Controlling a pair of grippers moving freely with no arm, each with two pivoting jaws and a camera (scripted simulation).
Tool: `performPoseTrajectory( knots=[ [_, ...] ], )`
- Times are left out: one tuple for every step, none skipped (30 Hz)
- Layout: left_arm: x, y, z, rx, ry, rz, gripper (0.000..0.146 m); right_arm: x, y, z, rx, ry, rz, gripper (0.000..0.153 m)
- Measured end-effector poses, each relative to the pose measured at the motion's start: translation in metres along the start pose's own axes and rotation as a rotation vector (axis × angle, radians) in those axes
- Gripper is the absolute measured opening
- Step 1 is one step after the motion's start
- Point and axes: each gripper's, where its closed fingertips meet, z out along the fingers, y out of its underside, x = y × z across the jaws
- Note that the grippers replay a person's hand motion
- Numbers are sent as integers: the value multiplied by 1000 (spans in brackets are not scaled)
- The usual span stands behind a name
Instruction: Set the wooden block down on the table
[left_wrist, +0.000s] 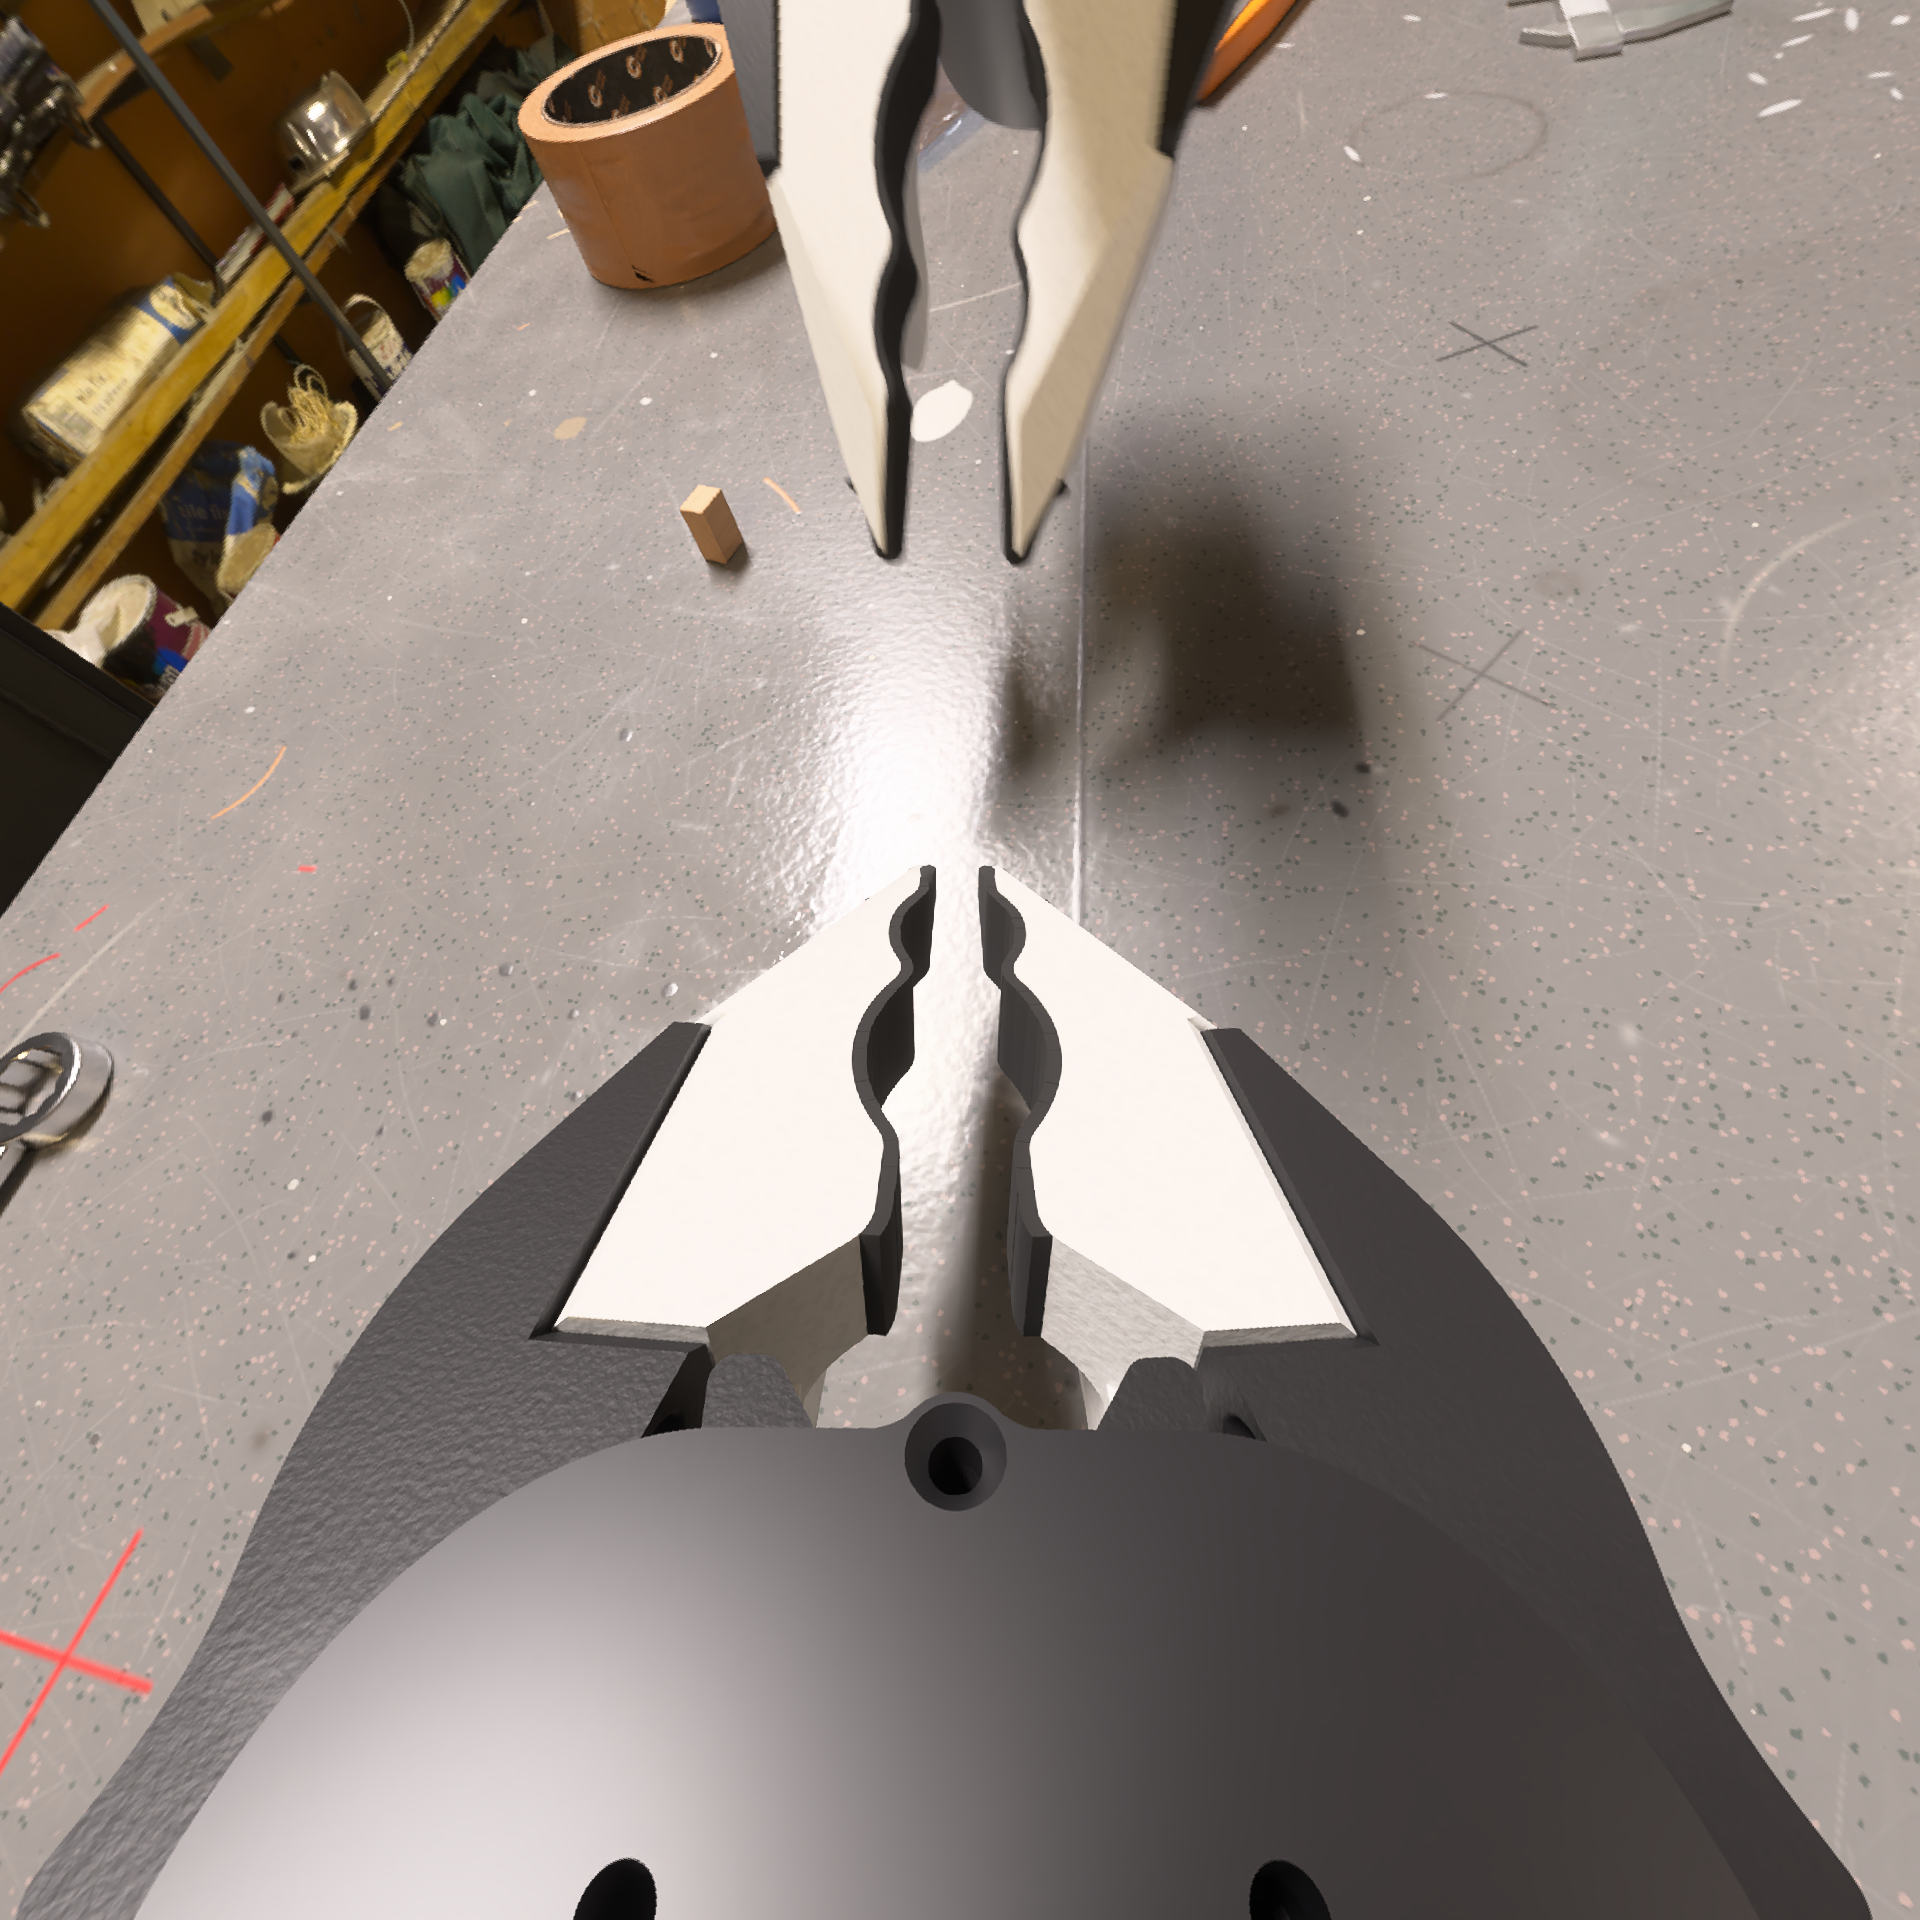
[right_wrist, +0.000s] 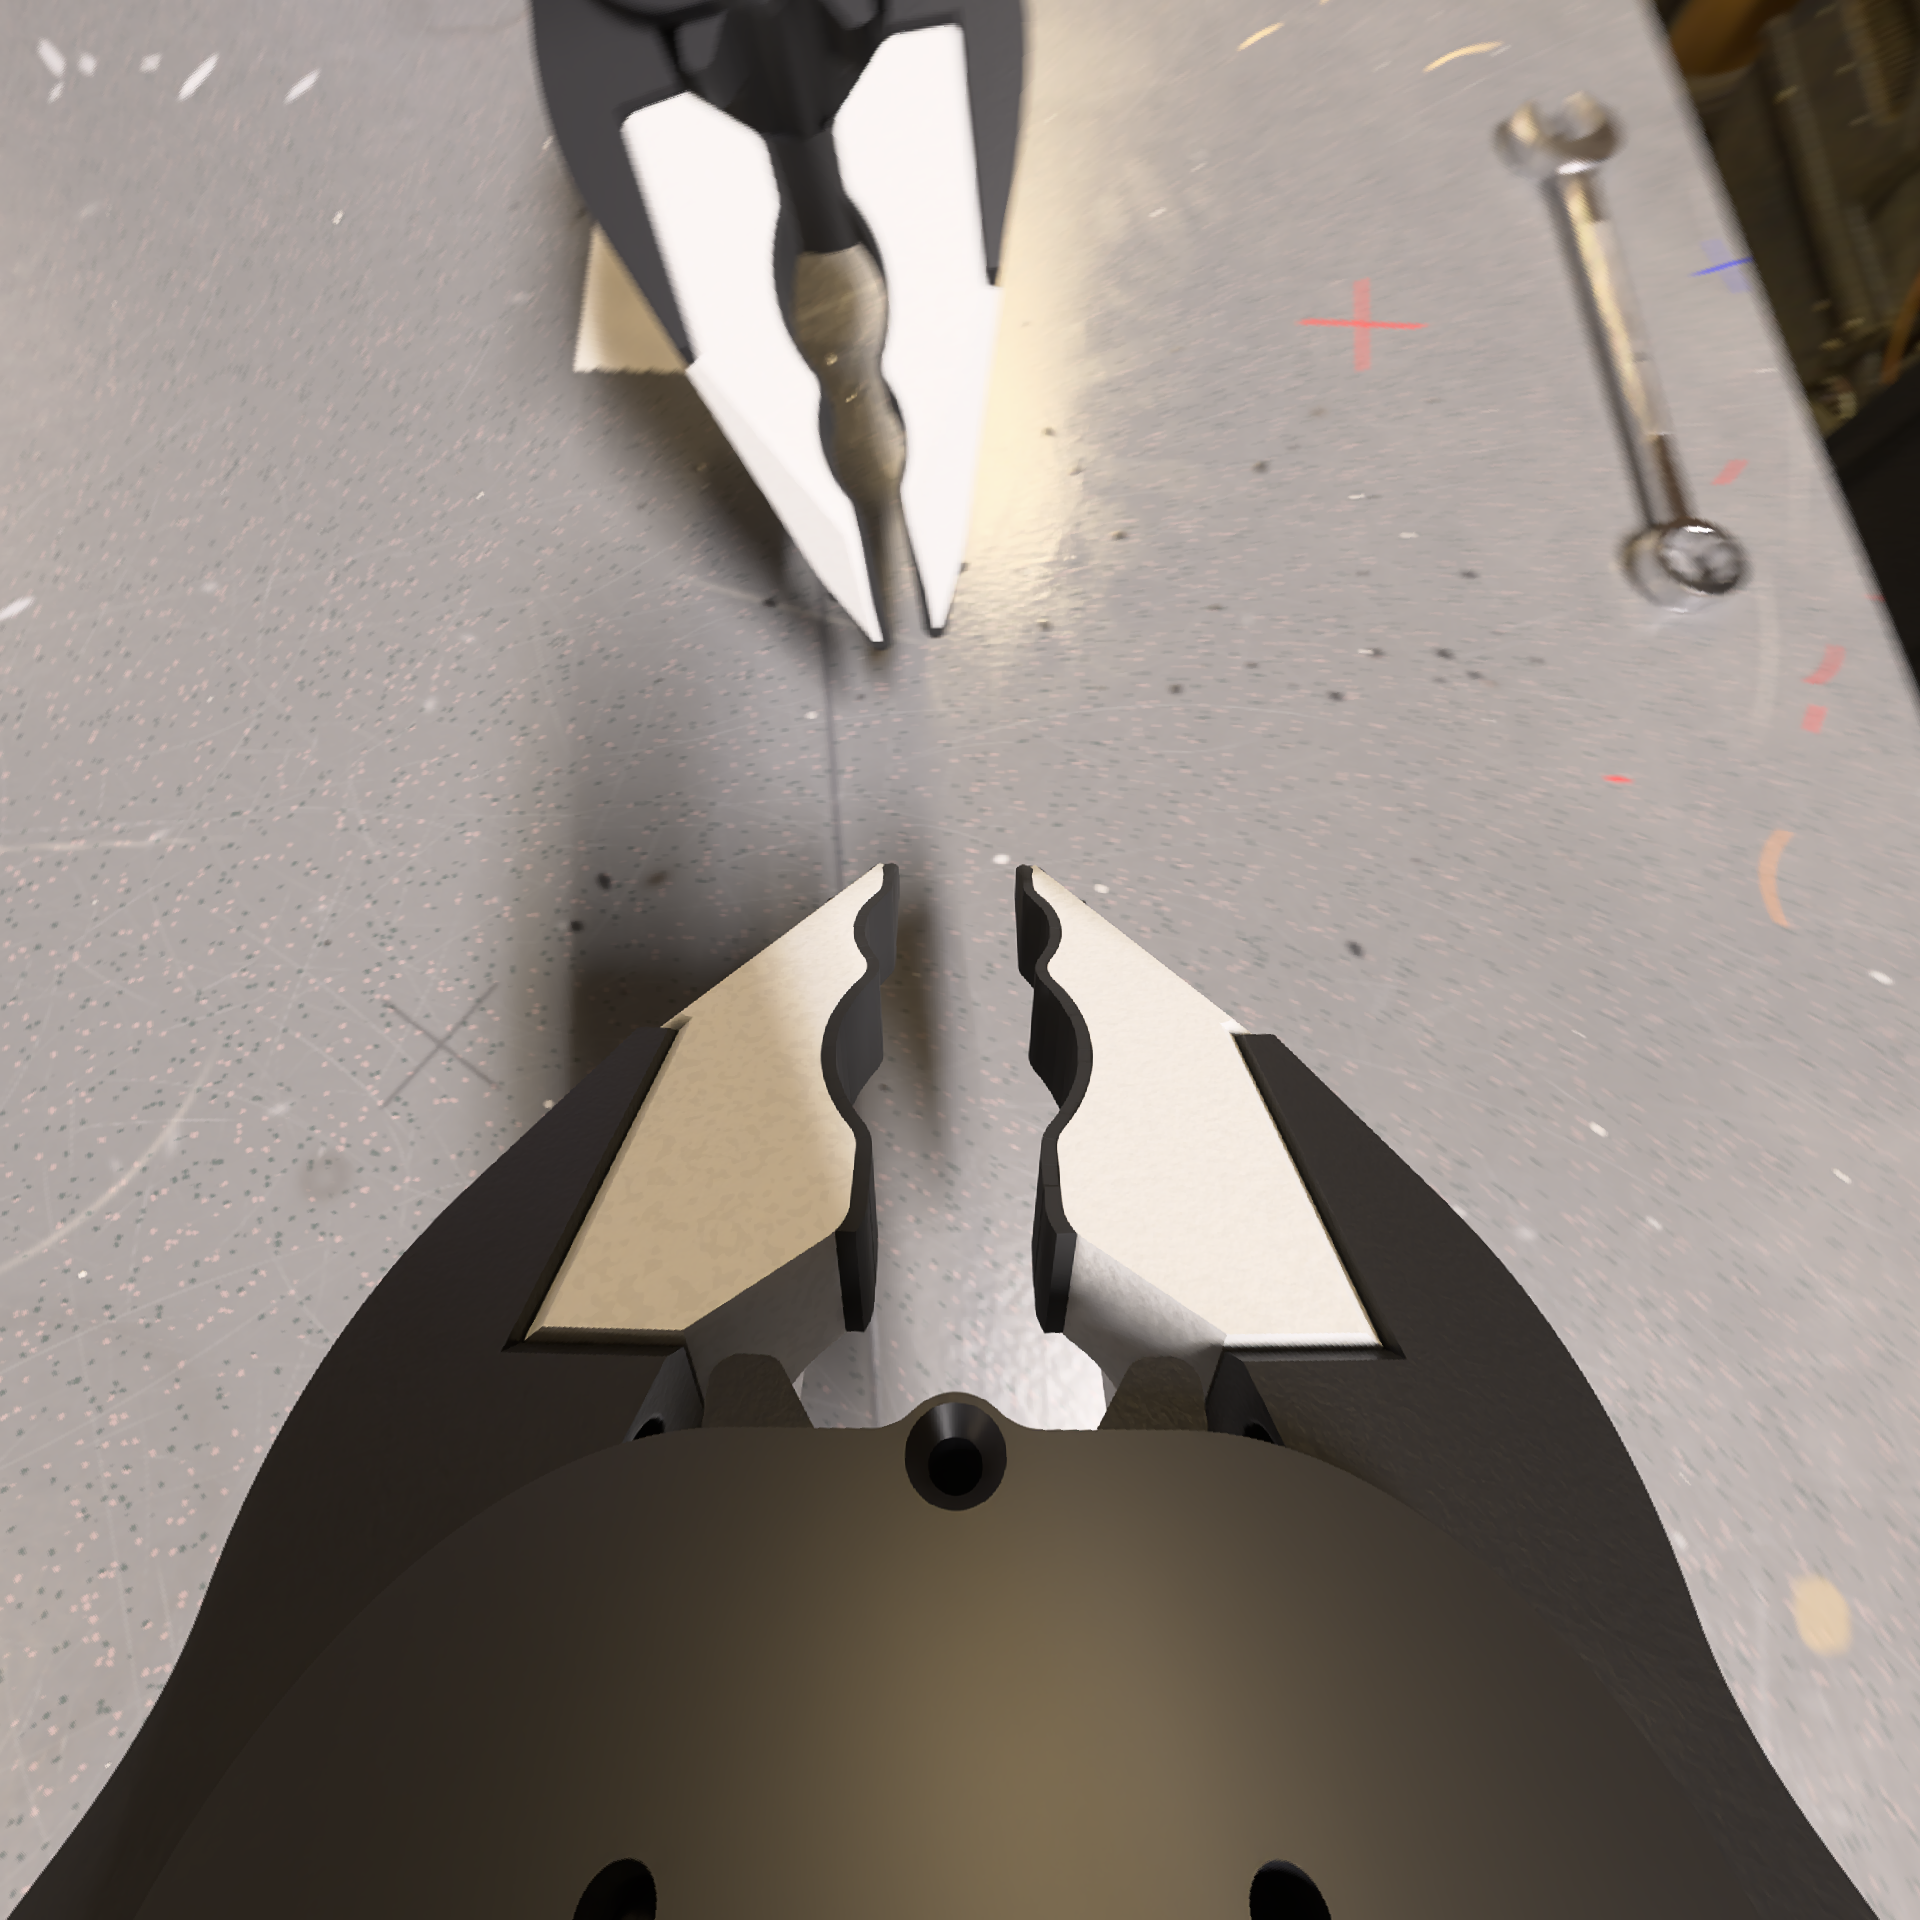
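Note:
The wooden block (left_wrist: 712, 525), small and tan, stands by itself on the grey table (left_wrist: 1455, 1039), with nothing touching it. My left gripper (left_wrist: 956, 873) is empty, its fingers a narrow gap apart, low over the table. My right gripper (left_wrist: 951, 551) faces it from the far side, open and empty, its tips a little to the right of the block. In the right wrist view my right gripper (right_wrist: 954, 873) is open with bare table between the fingers, and the left gripper (right_wrist: 907, 634) points towards it. The block does not show in that view.
A brown tape roll (left_wrist: 649, 156) stands on the table beyond the block. A metal wrench (right_wrist: 1621, 343) lies near the table edge and also shows in the left wrist view (left_wrist: 42, 1081). Shelves with clutter (left_wrist: 156, 364) lie past that edge. A pale paper scrap (right_wrist: 613, 322) lies under the left gripper.

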Motion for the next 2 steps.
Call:
performPoseTrajectory(
  knots=[
    [0, 1, 0, -2, 2, 1, 8, -7, 1, 7, -22, -19, -14, 22],
    [1, 1, 1, -5, 3, 2, 8, -10, 2, 11, -45, -24, -27, 22]
  ],
)
